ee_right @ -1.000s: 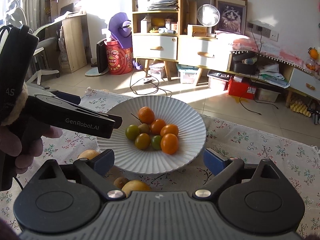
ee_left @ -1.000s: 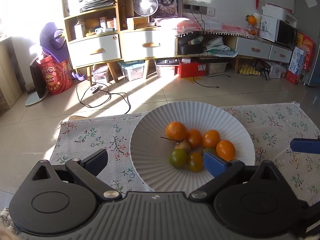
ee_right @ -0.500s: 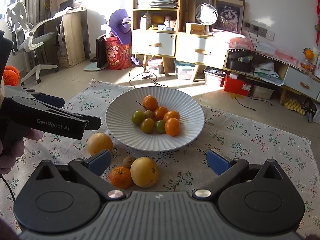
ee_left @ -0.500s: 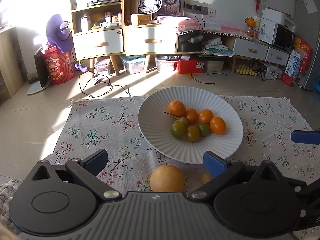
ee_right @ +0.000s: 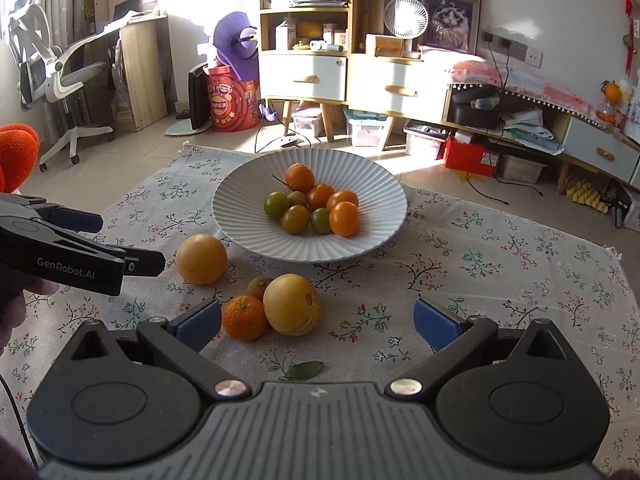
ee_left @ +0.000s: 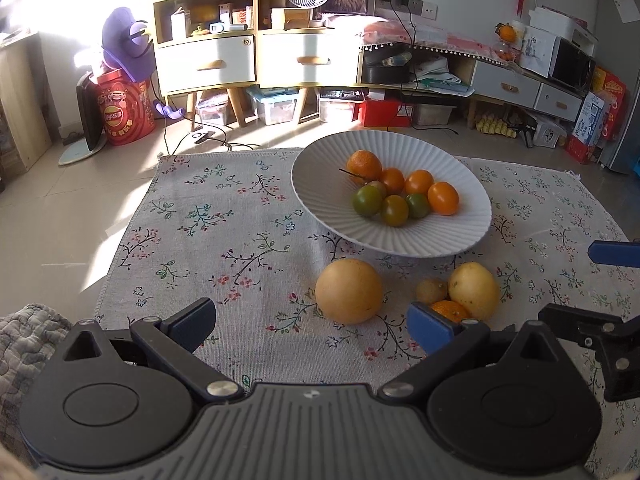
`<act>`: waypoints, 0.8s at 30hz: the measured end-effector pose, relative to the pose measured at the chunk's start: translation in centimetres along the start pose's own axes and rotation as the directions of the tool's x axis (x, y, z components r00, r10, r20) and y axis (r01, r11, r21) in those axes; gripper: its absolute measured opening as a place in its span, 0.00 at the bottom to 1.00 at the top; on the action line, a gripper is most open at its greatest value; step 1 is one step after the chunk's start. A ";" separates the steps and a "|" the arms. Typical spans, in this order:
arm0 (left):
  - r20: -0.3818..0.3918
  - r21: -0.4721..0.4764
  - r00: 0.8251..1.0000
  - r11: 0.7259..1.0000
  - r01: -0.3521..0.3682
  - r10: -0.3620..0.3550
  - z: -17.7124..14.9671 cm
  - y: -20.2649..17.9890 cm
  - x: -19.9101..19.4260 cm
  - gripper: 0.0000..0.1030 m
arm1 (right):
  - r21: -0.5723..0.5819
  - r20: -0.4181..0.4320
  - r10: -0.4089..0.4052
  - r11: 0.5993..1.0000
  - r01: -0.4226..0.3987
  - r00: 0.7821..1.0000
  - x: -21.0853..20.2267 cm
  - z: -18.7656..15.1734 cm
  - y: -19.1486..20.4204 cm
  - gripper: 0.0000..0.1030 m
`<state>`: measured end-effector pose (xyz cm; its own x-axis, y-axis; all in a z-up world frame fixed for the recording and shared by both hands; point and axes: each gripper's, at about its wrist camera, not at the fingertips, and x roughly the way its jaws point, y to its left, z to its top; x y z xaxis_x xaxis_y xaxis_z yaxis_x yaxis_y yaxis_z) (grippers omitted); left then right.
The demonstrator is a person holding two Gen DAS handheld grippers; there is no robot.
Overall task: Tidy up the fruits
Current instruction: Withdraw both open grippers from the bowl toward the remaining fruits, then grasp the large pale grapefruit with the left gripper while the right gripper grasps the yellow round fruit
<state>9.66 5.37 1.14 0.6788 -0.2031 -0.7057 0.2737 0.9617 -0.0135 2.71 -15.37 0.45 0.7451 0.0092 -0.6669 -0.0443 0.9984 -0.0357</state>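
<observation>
Close to the cameras: two grippers, held over a flowery cloth [ee_right: 500,248].
Right gripper [ee_right: 318,320]: its blue fingers [ee_right: 434,326] are as wide apart as they go. They have just been opening. Nothing is held between them.
Left gripper [ee_left: 310,320]: its fingers [ee_left: 430,326] are wide apart too. They hold nothing. In the right view it shows at the left edge, with a bit of a hand [ee_right: 10,312] behind it.
Green leaf [ee_right: 304,371]: lies on the cloth, right in front of the right gripper.
Small orange [ee_right: 245,317]: on the cloth, touching the big yellow fruit [ee_right: 292,304] beside it.
Small brown fruit [ee_right: 260,287]: just behind those two, tucked close.
Round orange fruit [ee_right: 201,259]: on the cloth by itself, left of the little group, near the edge of the plate.
White plate [ee_right: 248,216]: farther back on the cloth. It has ridges all round.
Fruit on the plate [ee_right: 312,204]: a pile of little ones in the middle, some orange, some green, all touching.
Far back: a floor, white drawers [ee_right: 302,78], a shelf, a small fan [ee_right: 406,17] and a cat picture [ee_right: 450,22].
</observation>
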 end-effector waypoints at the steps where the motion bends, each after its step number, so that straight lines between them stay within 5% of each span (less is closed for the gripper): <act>1: -0.001 0.006 1.000 1.000 -0.002 0.002 -0.3 0.0 0.1 0.82 | 0.005 0.004 0.000 1.000 0.000 1.000 0.0 -0.3 0.0 0.99; 24: 0.064 -0.010 0.998 1.000 0.006 -0.005 -2.4 -0.4 3.7 0.82 | 0.115 -0.029 0.046 0.992 -0.043 0.999 3.3 -2.2 -0.3 0.99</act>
<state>10.44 4.72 -3.12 0.7195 -0.2197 -0.6588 0.2709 0.9623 -0.0250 3.70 -15.74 -3.43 0.7230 0.0537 -0.6888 0.0007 0.9969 0.0784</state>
